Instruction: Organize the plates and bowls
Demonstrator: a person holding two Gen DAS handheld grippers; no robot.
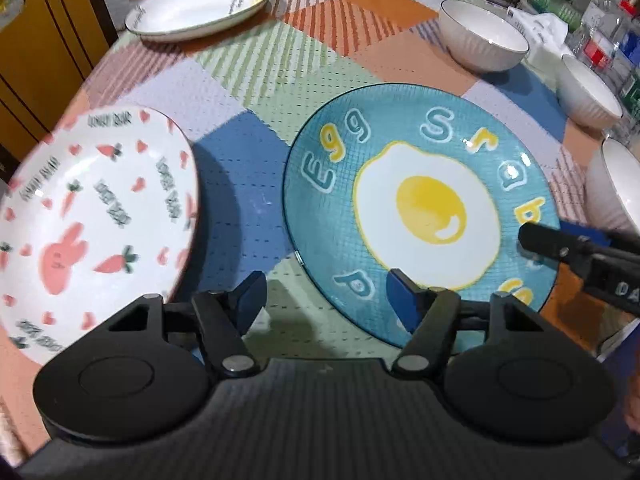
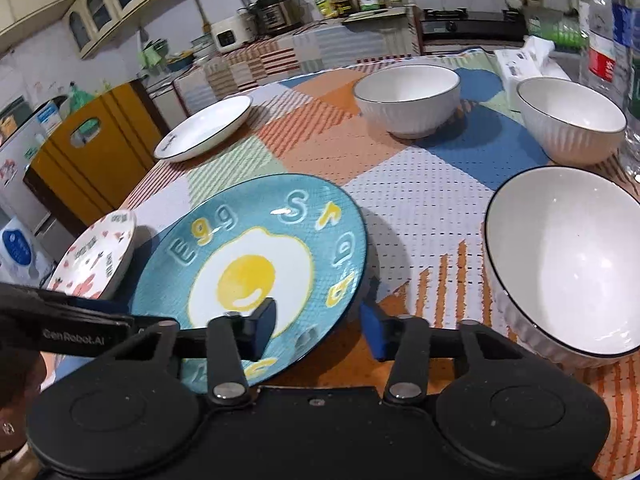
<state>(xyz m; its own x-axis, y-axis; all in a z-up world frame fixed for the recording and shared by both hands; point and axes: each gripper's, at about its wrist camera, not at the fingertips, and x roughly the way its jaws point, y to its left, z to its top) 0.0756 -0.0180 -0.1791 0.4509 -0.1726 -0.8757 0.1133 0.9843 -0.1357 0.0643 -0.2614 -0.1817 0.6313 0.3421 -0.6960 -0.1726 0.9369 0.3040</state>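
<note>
A blue plate point(image 1: 428, 208) point(image 2: 248, 272) with a fried-egg picture lies on the patchwork tablecloth. My left gripper point(image 1: 328, 300) straddles its near-left rim, one finger over the plate and one outside, pads not pressing. My right gripper point(image 2: 318, 330) straddles the right rim the same way; one of its fingers point(image 1: 536, 240) shows over the plate in the left wrist view. Left of the blue plate sits a white rabbit-and-carrot plate point(image 1: 100, 216) point(image 2: 100, 264). A plain white plate point(image 1: 200, 4) point(image 2: 204, 128) lies far left. Three white ribbed bowls point(image 2: 408, 100) point(image 2: 572, 120) point(image 2: 560, 264) stand on the right.
Plastic bottles point(image 2: 600, 40) and a tissue box point(image 2: 520, 68) crowd the table's far right edge. A yellow cabinet point(image 1: 40, 40) stands beyond the left table edge. A kitchen counter with cookers point(image 2: 276, 12) runs behind the table.
</note>
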